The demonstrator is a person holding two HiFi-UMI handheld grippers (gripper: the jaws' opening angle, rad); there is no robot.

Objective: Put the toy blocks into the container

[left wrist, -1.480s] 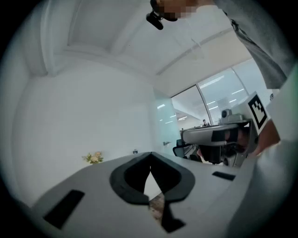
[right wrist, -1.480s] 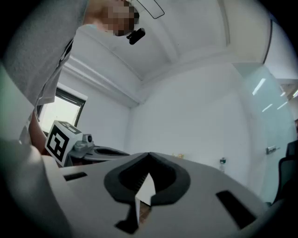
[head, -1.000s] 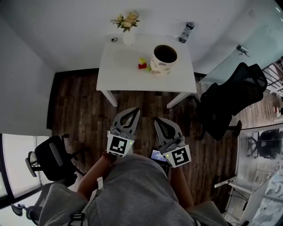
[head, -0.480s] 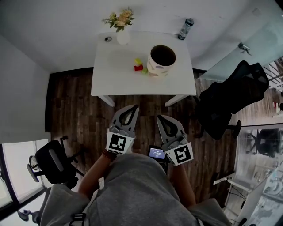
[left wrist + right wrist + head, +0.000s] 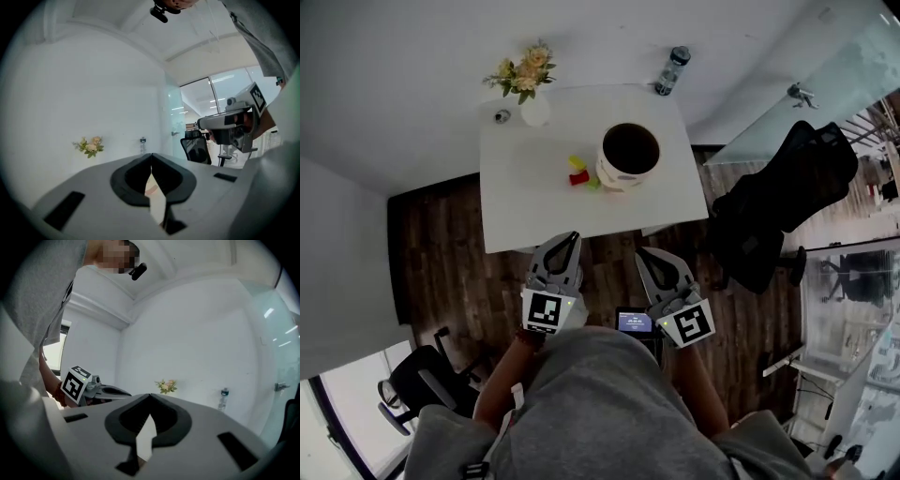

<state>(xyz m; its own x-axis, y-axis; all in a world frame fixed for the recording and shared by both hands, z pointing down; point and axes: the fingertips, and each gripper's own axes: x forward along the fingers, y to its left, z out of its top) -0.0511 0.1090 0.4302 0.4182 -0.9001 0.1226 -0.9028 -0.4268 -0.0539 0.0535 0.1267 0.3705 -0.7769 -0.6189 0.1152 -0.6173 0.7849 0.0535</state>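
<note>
In the head view a white table (image 5: pixel 534 211) carries a pale round container (image 5: pixel 628 156) with a dark open mouth. Just left of it lie three small toy blocks: yellow (image 5: pixel 577 162), red (image 5: pixel 578 178) and green (image 5: pixel 593 183). My left gripper (image 5: pixel 569 236) and right gripper (image 5: pixel 643 253) are held side by side at the table's near edge, pointing towards it, well short of the blocks. Both are shut with nothing between the jaws. In the left gripper view the jaws (image 5: pixel 151 154) meet at the tips; the right gripper view (image 5: pixel 150 394) shows the same.
A vase of flowers (image 5: pixel 525 86), a small dark round object (image 5: pixel 502 115) and a water bottle (image 5: pixel 670 69) stand along the table's far edge by the white wall. A black office chair (image 5: pixel 778 211) stands at the right and another (image 5: pixel 417 384) at the lower left. The floor is dark wood.
The person has stepped towards the table: both grippers now reach its near edge, where a stretch of floor lay between them before. The jaws stay shut.
</note>
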